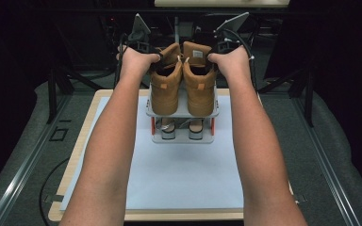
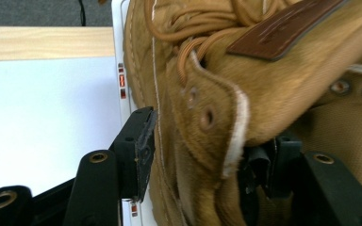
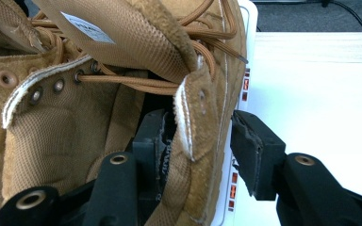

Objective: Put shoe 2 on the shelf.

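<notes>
1. The two tan boots (image 1: 184, 80) stood side by side on the top shelf of the grey rack (image 1: 183, 136)
2. The left gripper (image 2: 195, 141) straddled the left boot's collar, jaws apart
3. The right gripper (image 3: 198, 150) straddled the right boot's collar, jaws likewise loose

Two tan boots (image 1: 184, 80) stand between the grippers on one two-tier rack (image 1: 183, 113); two sandals (image 1: 181, 127) sit below them.

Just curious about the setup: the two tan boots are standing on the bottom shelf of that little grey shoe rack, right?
Not quite: the tan boots stand on the top shelf of the grey shoe rack, as the high view shows. The bottom shelf holds another pair of shoes.
</notes>
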### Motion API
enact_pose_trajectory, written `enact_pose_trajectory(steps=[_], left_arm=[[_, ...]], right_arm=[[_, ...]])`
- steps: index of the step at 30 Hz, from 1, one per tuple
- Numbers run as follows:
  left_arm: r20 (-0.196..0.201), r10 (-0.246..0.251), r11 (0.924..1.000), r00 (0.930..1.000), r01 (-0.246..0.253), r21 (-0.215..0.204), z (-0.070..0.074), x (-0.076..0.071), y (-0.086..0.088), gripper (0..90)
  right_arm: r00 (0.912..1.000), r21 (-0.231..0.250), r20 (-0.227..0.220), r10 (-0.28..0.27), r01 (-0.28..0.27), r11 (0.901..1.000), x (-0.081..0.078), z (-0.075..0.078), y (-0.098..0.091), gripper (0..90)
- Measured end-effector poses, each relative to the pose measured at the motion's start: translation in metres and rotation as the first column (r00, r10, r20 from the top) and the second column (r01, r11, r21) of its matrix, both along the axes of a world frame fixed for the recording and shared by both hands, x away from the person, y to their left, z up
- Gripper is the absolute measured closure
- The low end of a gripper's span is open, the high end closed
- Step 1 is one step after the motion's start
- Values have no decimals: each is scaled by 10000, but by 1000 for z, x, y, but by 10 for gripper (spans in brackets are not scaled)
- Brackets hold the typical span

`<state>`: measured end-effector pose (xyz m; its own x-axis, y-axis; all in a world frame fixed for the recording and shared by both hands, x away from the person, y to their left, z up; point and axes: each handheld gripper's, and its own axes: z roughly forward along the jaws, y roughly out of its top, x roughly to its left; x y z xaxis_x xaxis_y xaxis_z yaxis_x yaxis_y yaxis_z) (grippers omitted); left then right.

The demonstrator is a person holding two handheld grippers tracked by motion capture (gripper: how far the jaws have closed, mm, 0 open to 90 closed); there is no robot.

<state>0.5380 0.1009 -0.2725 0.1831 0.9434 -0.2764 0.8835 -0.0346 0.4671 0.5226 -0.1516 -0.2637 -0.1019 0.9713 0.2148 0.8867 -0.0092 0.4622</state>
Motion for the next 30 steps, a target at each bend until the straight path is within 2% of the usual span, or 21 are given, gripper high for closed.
enact_pose_trajectory(steps=[13, 17, 28, 30], left_arm=[[244, -57, 10000, 9997, 58, -49, 15, -8, 4, 462], [304, -85, 10000, 9995, 86, -49, 20, -11, 6, 463], [553, 17, 10000, 9985, -13, -69, 33, -20, 20, 465], [622, 51, 9997, 9980, -35, -261, 36, -22, 25, 465]], right_arm=[[9995, -135, 320, 31, -26, 9999, -9, 20, 1, 543], [9987, 38, 502, -7, 5, 10000, -11, 24, -1, 528], [9987, 407, 497, 109, -129, 9991, -16, 28, -14, 501], [9985, 588, 533, 125, -156, 9981, -17, 29, -16, 500]])
